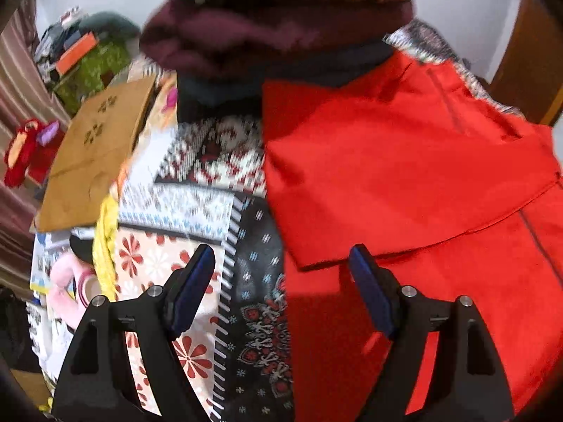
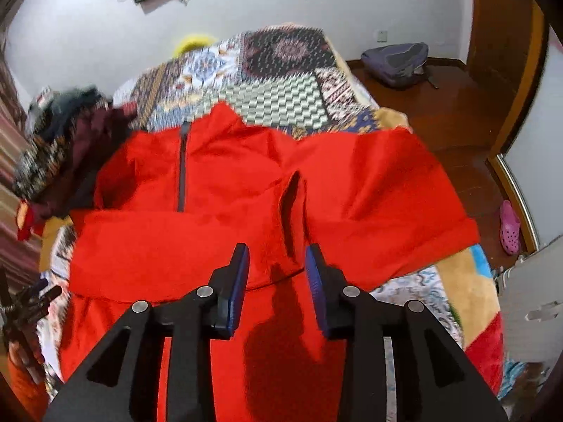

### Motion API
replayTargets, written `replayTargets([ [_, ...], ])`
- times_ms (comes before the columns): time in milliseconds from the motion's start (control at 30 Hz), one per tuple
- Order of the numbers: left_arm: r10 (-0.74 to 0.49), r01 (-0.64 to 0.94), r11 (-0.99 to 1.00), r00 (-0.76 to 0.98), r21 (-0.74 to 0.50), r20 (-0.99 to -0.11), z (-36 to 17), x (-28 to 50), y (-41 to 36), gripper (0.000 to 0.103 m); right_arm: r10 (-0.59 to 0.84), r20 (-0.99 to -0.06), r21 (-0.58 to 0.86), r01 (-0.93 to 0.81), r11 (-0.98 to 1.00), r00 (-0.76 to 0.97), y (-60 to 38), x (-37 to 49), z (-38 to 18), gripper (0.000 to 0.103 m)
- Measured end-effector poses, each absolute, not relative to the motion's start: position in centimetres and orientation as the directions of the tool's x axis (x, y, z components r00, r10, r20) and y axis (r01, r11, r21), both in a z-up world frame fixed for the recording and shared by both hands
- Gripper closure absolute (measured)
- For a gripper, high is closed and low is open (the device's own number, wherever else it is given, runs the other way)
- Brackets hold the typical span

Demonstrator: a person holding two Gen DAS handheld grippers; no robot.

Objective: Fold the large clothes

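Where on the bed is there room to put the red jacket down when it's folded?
Bare quilt lies beyond the red jacket, between its collar and the bed's far edge, and a strip runs between its right sleeve and the bed edge. The left is crowded: a clothes pile there, plus a brown paper bag and toys.

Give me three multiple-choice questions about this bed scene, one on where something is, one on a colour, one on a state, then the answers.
1. Where is the pink shoe?
A. on the bed
B. on the wooden floor right of the bed
C. on the clothes pile

2. What colour is the jacket?
A. red
B. green
C. white

3. How do the right tool and left tool stand?
A. both shut on cloth
B. one open, one shut
C. both open, holding nothing

Answers: B, it lies on the floorboards beside the bed; A, the fabric is bright red with a dark zipper; C, a gap shows between each pair of fingers, with nothing gripped.
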State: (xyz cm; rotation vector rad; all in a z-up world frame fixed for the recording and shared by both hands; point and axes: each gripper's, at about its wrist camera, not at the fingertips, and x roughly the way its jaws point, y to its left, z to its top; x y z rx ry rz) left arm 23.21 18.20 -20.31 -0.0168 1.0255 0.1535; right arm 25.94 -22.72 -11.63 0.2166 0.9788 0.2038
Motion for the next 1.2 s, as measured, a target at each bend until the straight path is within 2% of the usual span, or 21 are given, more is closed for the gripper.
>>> replayTargets([
  [133, 0.114, -0.116, 0.992, 0.586, 0.056, -0.802, -16.7, 23.6, 16.9, 0.025, 0.280, -0.767, 0.325, -0.026, 0.945, 0.578, -25.1, 25.9, -10.4, 0.072],
  [267, 0.079, -0.088, 0.996, 0.652, 0.028, -0.754, -13.7, 25.1, 14.8, 0.023, 0.241, -0.759, 0.320, 0.025, 0.947, 0.605, -27.7, 25.8, -9.9, 0.072],
  [467, 0.030, -0.030, 0.999, 0.695, 0.013, -0.719, -12.0, 28.6, 11.3, 0.021, 0.204, -0.780, 0.345, 0.134, 0.929, 0.592, -31.8, 26.3, -11.8, 0.071],
  [633, -0.021, 0.035, 0.999, 0.668, 0.003, -0.744, -13.4, 31.1, 7.5, 0.021, 0.209, -0.823, 0.378, 0.235, 0.895, 0.529, -34.6, 27.4, -15.6, 0.071],
  [967, -0.081, 0.122, 0.992, 0.553, -0.016, -0.829, -19.4, 34.0, 2.2, 0.021, 0.279, -0.834, 0.500, 0.438, 0.747, 0.475, -38.8, 30.7, -21.0, 0.071],
  [1200, -0.090, 0.125, 0.992, 0.525, -0.029, -0.846, -21.0, 34.7, 1.7, 0.021, 0.344, -0.820, 0.551, 0.464, 0.694, 0.458, -39.1, 32.4, -22.7, 0.069],
])
